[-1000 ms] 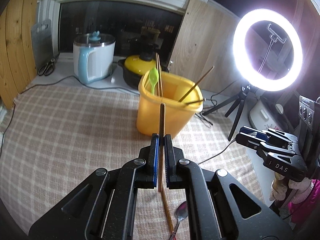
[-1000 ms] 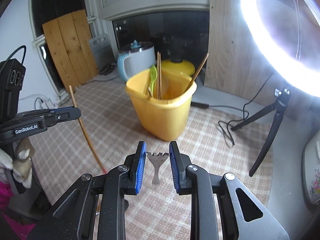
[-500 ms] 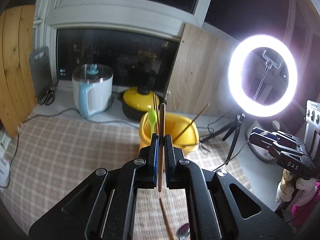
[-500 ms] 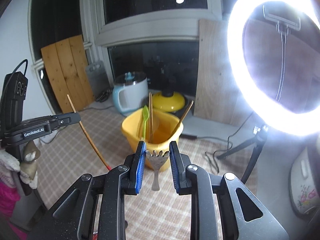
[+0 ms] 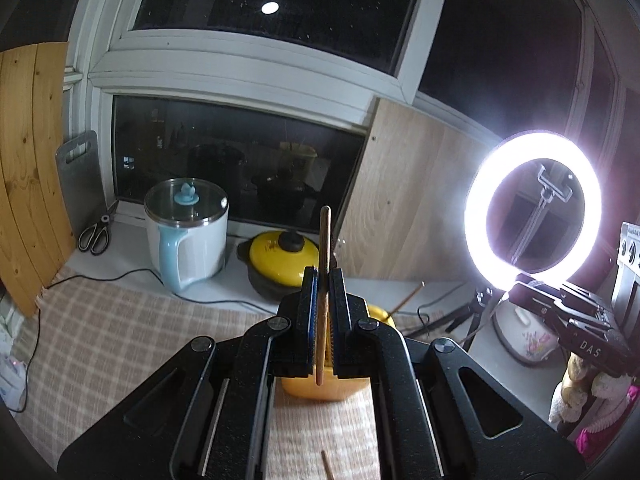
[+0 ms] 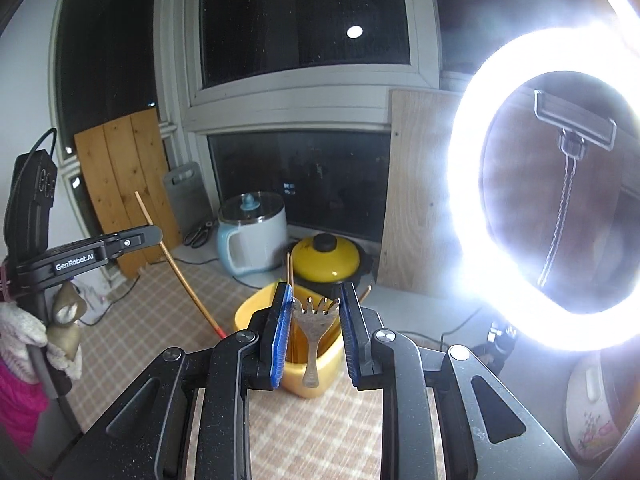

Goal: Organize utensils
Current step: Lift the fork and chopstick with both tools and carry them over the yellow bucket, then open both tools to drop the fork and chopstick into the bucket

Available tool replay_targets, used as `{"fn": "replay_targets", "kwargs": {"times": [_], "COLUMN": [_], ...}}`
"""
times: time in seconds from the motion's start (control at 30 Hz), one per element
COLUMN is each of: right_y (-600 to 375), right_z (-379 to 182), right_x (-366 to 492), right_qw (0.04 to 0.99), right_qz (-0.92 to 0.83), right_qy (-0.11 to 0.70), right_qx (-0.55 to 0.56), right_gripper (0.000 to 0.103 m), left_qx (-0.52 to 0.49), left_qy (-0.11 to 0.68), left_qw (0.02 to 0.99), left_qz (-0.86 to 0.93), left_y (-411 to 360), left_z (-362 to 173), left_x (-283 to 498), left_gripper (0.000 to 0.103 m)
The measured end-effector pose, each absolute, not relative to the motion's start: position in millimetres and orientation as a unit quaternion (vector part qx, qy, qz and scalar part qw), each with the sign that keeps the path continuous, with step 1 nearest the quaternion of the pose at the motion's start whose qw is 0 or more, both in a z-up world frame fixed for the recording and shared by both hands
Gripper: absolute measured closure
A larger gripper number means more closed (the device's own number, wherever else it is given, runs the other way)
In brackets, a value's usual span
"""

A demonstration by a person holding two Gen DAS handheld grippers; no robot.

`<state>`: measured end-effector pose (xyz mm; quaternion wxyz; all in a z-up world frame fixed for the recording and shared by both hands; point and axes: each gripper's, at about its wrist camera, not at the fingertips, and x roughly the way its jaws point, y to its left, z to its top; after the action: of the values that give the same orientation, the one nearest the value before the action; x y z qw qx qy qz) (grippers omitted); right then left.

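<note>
My left gripper point(image 5: 323, 276) is shut on a wooden chopstick point(image 5: 323, 248) that stands upright between its pads. In the right wrist view the same gripper point(image 6: 150, 234) shows at the left, with the chopstick point(image 6: 180, 272) slanting down from it. My right gripper point(image 6: 314, 294) is shut on a metal fork point(image 6: 314, 330), tines up, handle hanging down. The yellow utensil bucket point(image 6: 256, 312) stands on the table just beyond and below both grippers, mostly hidden behind the jaws, also showing as a yellow bucket point(image 5: 320, 390) in the left wrist view. Chopsticks point(image 6: 289, 270) stick out of it.
A checked tablecloth point(image 5: 120, 340) covers the table. A white kettle point(image 5: 188, 236) and a yellow lidded pot point(image 5: 280, 256) sit on the sill behind, scissors point(image 5: 94, 236) at the left. A bright ring light point(image 5: 532, 208) on a tripod stands at the right. Another chopstick point(image 5: 329, 466) lies below.
Both grippers have risen with their loads; the bucket has dropped low in both views and more of the window shows above. Grips are unchanged.
</note>
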<state>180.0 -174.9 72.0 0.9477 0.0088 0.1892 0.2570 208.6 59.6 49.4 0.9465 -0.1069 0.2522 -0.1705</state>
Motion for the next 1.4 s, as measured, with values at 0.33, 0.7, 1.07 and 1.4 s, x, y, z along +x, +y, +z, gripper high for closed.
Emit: {"fn": "replay_targets", "kwargs": {"times": [0.33, 0.7, 1.07, 1.4], "right_y": [-164.0, -144.6, -126.9, -121.9], "right_z": [80.1, 55.4, 19.3, -2.6], "right_x": [207.2, 237.5, 270.8, 286.9], "right_qw": [0.949, 0.938, 0.923, 0.915], "right_qz": [0.254, 0.263, 0.263, 0.26], "right_qy": [0.188, 0.226, 0.28, 0.308], "right_qx": [0.008, 0.005, 0.0, 0.003], "right_gripper": [0.081, 0.081, 0.081, 0.081], "left_qx": [-0.114, -0.097, -0.091, -0.088], "left_qy": [0.242, 0.29, 0.339, 0.369], "left_qw": [0.949, 0.937, 0.922, 0.91], "left_qz": [-0.168, -0.171, -0.165, -0.165], "left_y": [57.0, 34.1, 22.7, 14.2], "left_z": [61.6, 24.8, -16.0, -44.0], "left_x": [236.3, 263.1, 287.1, 296.5], "left_gripper": [0.1, 0.1, 0.1, 0.1]}}
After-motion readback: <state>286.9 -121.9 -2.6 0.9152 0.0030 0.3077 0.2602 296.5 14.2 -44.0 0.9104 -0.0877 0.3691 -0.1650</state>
